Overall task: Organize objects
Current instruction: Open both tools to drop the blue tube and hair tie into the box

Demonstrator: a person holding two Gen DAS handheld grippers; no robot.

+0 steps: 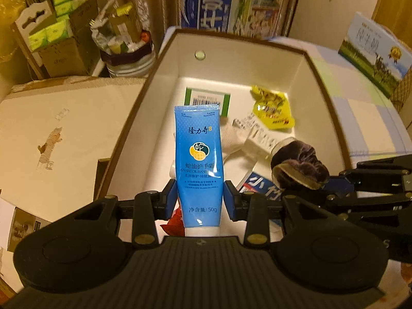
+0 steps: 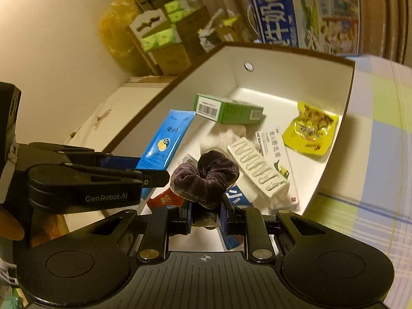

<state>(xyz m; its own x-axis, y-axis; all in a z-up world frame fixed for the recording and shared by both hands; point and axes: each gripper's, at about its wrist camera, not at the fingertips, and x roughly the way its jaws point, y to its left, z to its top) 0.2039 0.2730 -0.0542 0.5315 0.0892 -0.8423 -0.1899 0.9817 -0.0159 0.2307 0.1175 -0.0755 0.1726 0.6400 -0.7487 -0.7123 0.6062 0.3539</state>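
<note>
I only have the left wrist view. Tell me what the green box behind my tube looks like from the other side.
Observer: From the right wrist view, the green box lies flat on the floor of the storage box, barcode end toward the blue tube.
Operator: Confirm the right gripper's grip on that scrunchie.
Observer: The right gripper has its blue fingers pinching the bottom fold of the purple scrunchie; the rest bulges above them.
Operator: Report what sits right of the scrunchie.
Observer: A white tray with oblong slots leans across a white printed carton, near the yellow snack packet.
</note>
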